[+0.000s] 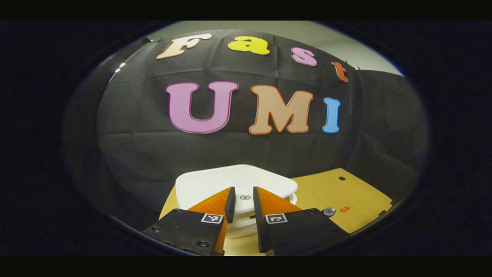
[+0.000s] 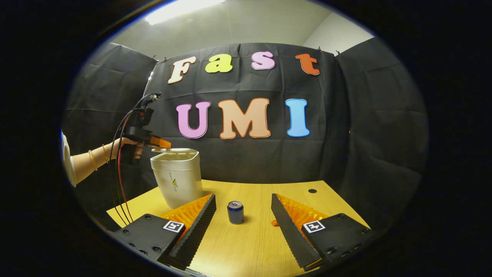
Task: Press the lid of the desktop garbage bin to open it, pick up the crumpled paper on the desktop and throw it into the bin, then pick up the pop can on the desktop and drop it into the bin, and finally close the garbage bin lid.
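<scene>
Lid-pressing step: the left tongs (image 1: 243,204), nearly clenched and empty, hover over the bin lid (image 1: 234,181); next, press down. Right tongs (image 2: 243,215) spread wide, framing the pop can (image 2: 235,212).

The white garbage bin (image 2: 177,181) stands upright on the wooden table, at about ten o'clock from the pop can (image 2: 235,212). Its flat white lid (image 1: 238,181) looks lifted a little. The small blue can stands upright, well apart from the bin.
</scene>
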Demonstrator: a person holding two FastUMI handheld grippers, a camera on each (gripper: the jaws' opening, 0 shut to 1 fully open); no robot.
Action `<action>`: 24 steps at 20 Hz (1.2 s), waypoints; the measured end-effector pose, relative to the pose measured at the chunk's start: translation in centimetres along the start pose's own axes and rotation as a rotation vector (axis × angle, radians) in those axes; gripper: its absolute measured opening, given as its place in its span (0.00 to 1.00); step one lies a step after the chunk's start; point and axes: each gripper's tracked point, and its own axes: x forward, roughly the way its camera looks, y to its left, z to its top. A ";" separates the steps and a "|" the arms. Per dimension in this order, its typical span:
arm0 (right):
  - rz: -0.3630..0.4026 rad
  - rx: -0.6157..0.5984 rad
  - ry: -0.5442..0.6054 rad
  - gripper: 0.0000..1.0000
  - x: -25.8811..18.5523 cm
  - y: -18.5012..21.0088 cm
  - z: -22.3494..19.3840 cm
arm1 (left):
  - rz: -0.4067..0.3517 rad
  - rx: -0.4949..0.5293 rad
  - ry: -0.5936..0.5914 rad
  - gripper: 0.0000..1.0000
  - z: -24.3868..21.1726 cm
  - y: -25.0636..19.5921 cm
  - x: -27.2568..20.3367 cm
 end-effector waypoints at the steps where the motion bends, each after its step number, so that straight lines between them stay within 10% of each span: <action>1: 0.000 0.003 0.004 0.96 -0.2 0.0 -0.1 | 0.003 -0.017 -0.044 0.25 1.5 0.0 -0.7; 11: 0.020 0.002 0.015 0.96 -0.1 -0.5 -1.1 | -0.146 0.075 -0.313 0.36 6.0 -9.4 -12.5; 14: 0.008 -0.013 0.030 0.96 1.2 -2.0 -2.4 | -0.140 0.095 -0.325 0.95 4.2 -12.0 -14.8; 24: 0.023 -0.008 0.264 0.96 17.5 -9.7 -12.8 | 0.073 0.035 -0.222 0.99 -2.7 -13.0 -20.1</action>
